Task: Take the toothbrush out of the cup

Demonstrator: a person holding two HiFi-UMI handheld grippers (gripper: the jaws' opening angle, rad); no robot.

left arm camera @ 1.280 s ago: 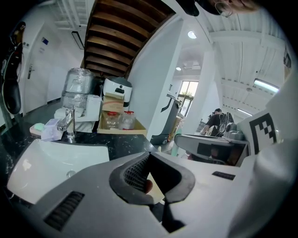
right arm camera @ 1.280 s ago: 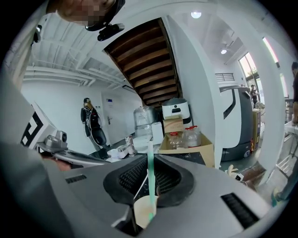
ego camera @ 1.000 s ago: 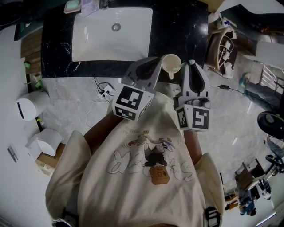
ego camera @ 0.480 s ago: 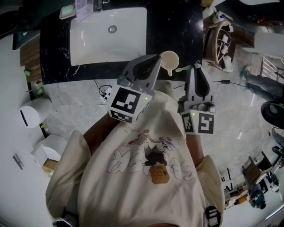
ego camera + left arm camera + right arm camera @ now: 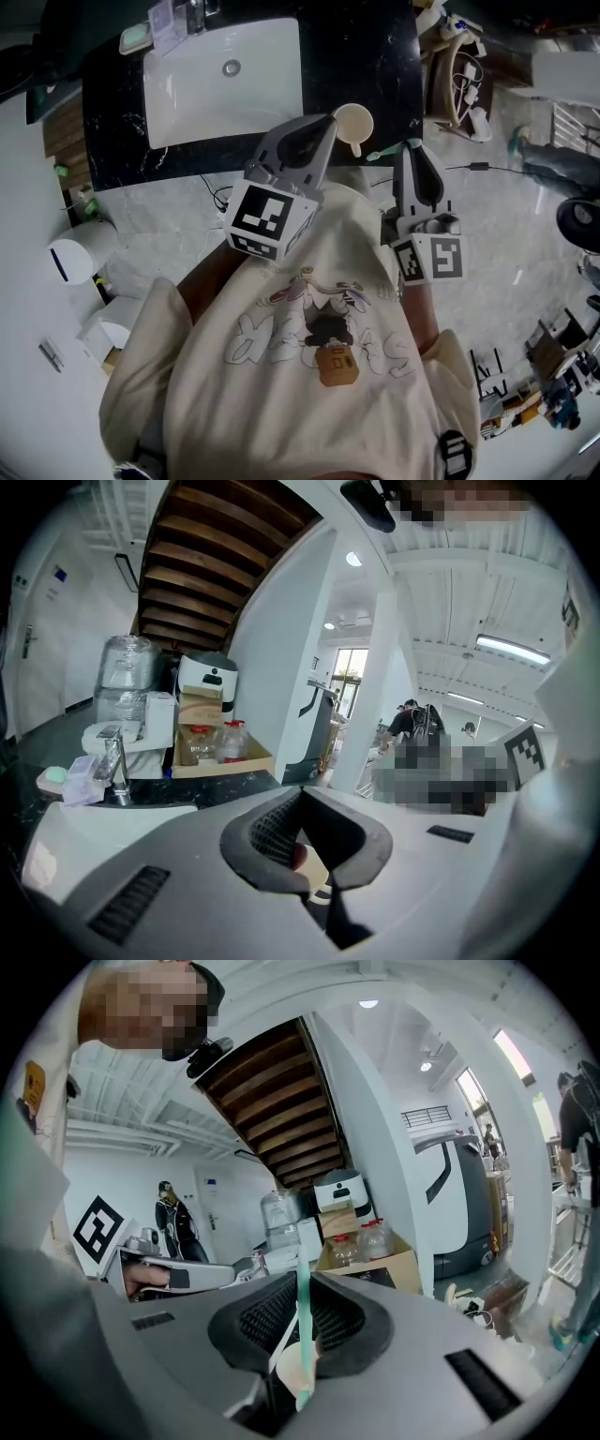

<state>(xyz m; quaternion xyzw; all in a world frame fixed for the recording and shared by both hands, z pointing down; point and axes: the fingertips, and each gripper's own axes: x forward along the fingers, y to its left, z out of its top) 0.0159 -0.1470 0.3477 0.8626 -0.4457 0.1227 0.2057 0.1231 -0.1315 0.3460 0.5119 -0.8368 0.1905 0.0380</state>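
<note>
The dark surface (image 5: 366, 56) with its white sink (image 5: 216, 103) lies ahead of and below both grippers, which are held up in front of the person's cream shirt (image 5: 319, 309). The left gripper (image 5: 330, 127) is closed on the cream cup (image 5: 353, 122), which sits at its tip with the mouth facing up. The right gripper (image 5: 410, 150), just beside it, is clamped on the green toothbrush (image 5: 382, 154), whose free end points towards the left gripper.

A second ago that end sat at the cup's rim. Now there is a clear gap between brush and cup, and the right gripper has drawn a little away from the left one. By my reading the brush is out of the cup and the task is done or nearly so.

The head view shows this gap but not either grip. The right gripper view shows the pads pinched onto the thin green handle, which stands upright between them. The left gripper view shows only a sliver of cream between its closed pads, probably the cup's handle, and no toothbrush.
</note>
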